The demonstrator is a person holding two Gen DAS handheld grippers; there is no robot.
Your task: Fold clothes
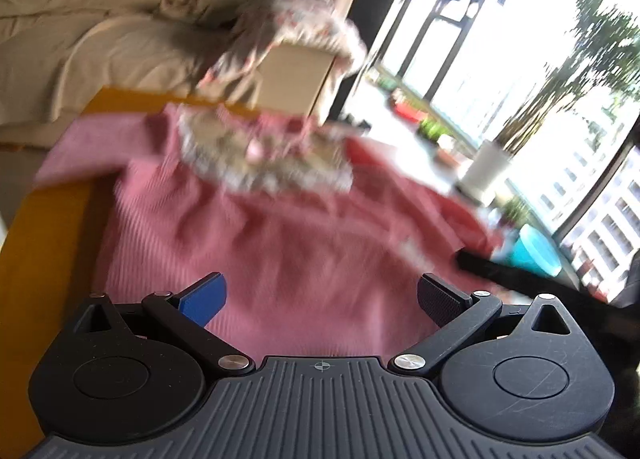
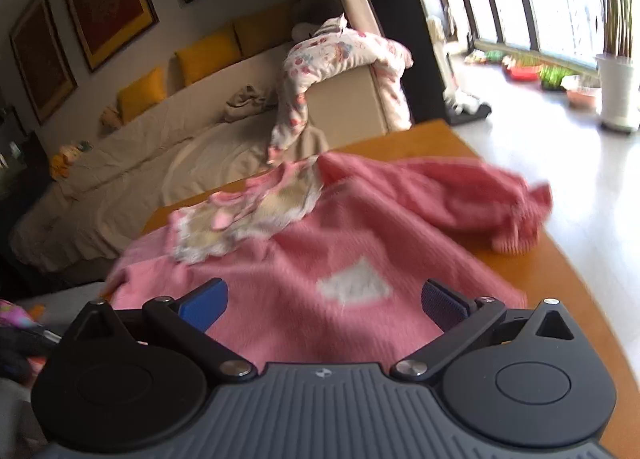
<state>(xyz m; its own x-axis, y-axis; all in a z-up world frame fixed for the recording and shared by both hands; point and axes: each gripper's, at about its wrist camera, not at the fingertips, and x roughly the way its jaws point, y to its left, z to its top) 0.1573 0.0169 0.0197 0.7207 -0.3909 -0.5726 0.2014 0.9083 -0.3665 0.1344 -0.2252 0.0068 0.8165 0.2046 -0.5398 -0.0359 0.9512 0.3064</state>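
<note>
A pink knitted sweater (image 1: 280,243) (image 2: 304,259) lies spread on the orange-brown table (image 1: 48,227) (image 2: 440,139), with a frilly pale collar (image 1: 264,155) (image 2: 244,215) at its far side. A white patch (image 2: 354,283) shows on its front, and one sleeve (image 2: 480,203) lies bunched at the right. My left gripper (image 1: 320,303) hovers open over the near part of the sweater, nothing between its fingers. My right gripper (image 2: 324,307) is open too, above the near hem beside the white patch. Both views are motion-blurred.
A beige sofa (image 2: 160,163) with yellow cushions (image 2: 208,55) stands behind the table, a flowered garment (image 2: 320,71) (image 1: 296,27) draped over its arm. Large windows, a white plant pot (image 2: 616,95) and bare floor lie to the right. A teal basin (image 1: 536,251) sits past the table's right edge.
</note>
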